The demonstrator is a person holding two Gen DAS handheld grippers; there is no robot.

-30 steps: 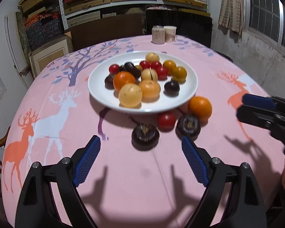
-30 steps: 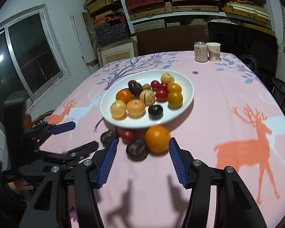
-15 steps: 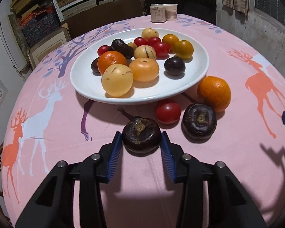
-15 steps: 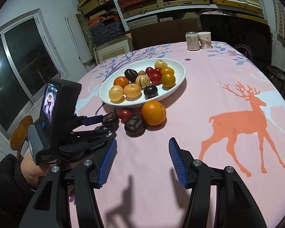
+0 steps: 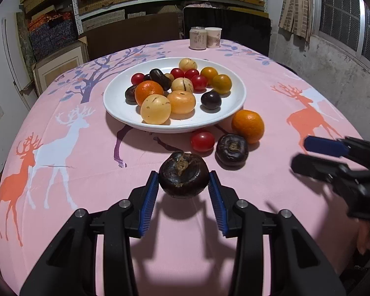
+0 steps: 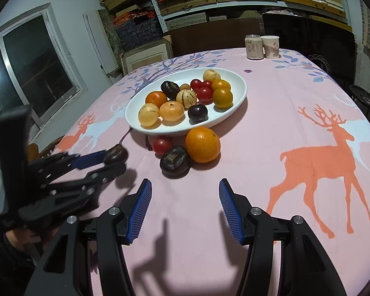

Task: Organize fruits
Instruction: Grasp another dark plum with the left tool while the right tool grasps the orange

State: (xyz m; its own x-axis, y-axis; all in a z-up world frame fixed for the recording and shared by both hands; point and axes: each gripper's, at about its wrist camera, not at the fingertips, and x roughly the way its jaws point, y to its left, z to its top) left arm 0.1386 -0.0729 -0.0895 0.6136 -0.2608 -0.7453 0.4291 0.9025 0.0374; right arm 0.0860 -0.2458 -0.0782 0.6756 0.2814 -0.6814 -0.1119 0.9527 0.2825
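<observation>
My left gripper (image 5: 183,176) is shut on a dark brown round fruit (image 5: 182,185), held just above the pink tablecloth with its shadow beneath it. The right wrist view shows that same grip (image 6: 111,159) at the left. A white plate (image 5: 116,103) beyond holds several fruits: oranges, red tomatoes, pale yellow and dark ones. In front of the plate lie a red tomato (image 5: 202,141), another dark fruit (image 5: 231,149) and an orange (image 5: 248,125). My right gripper (image 6: 185,183) stands open over bare cloth, short of those three fruits.
A drink can (image 5: 198,38) and a paper cup (image 5: 213,37) stand at the table's far edge. Dark chairs and shelves of boxes lie behind. The round table drops away at left and right. A hand holds the right gripper (image 5: 308,153) at the right.
My left gripper went forward with wide jaws, shut on the nearest dark fruit and raised it off the cloth. The right gripper stayed open.
</observation>
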